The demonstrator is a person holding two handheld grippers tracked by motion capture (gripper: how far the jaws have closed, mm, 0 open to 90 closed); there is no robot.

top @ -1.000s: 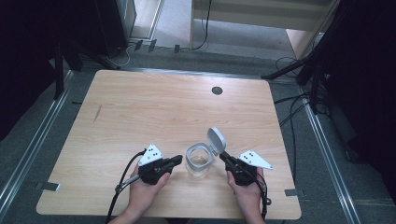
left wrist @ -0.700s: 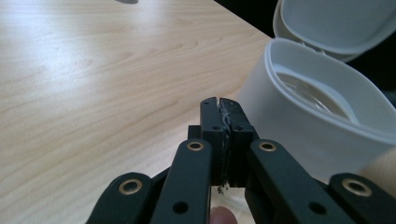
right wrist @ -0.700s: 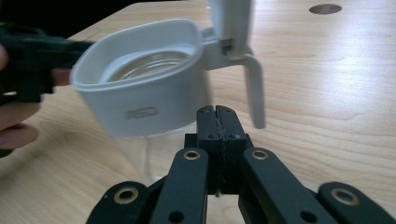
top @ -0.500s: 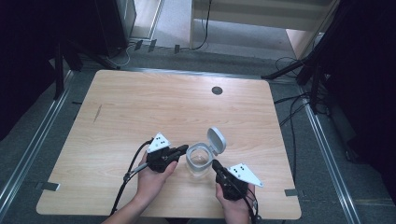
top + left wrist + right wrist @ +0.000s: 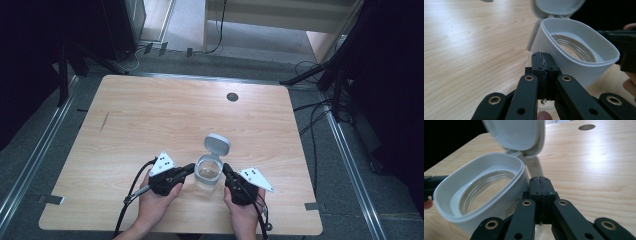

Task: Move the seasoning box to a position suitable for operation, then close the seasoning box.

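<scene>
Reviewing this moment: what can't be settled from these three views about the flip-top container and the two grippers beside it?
- Contact: the left gripper and right gripper both sit shut by the container; their own jaws hide whether they touch its wall.
- Contents: both gripper views show a glassy ring inside; what it is stays unclear.
- Printing on the container wall, right gripper view: cut off by the jaws.

Looks like a lab or test room, not a home. Bare light-wood table (image 5: 150, 120) with a round cable grommet hole (image 5: 232, 96), standing on grey carpet floor (image 5: 30, 150). Metal rails (image 5: 350, 165) run along both sides of the table. Black stand legs (image 5: 320, 75) and loose cables (image 5: 312, 120) lie on the floor at the right; dark equipment and a pale cabinet (image 5: 280, 15) sit behind.
</scene>
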